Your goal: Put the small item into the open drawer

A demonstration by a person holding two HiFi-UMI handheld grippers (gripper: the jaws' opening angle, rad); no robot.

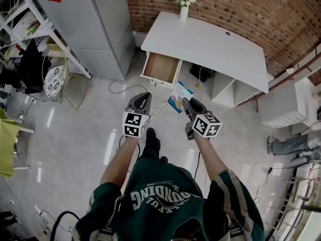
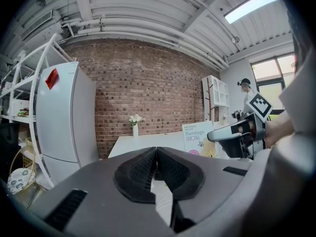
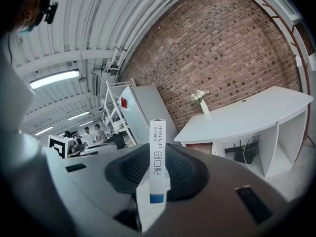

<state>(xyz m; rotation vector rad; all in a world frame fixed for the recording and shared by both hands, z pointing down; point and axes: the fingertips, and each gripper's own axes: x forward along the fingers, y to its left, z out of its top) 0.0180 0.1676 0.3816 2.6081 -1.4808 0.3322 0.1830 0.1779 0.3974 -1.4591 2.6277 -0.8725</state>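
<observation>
A flat white-and-blue bandage box [image 1: 179, 96] is pinched edge-on between the jaws of my right gripper [image 1: 186, 106]; in the right gripper view the box [image 3: 158, 168] stands upright between the dark pads. My left gripper [image 1: 141, 102] is shut with nothing in it, its pads [image 2: 143, 169] meeting. The white desk [image 1: 210, 44] stands against the brick wall, its wooden drawer [image 1: 161, 68] pulled open at the left end. Both grippers hang above the floor, short of the drawer. In the left gripper view the right gripper [image 2: 237, 132] shows with the box [image 2: 197, 138].
A vase of white flowers [image 1: 184, 5] sits on the desk's back corner. A grey fridge [image 1: 93, 19] stands left of the desk, metal shelving [image 1: 30, 29] further left. Cables [image 1: 160, 109] lie on the floor in front of the drawer. A white cabinet [image 1: 291, 104] is at the right.
</observation>
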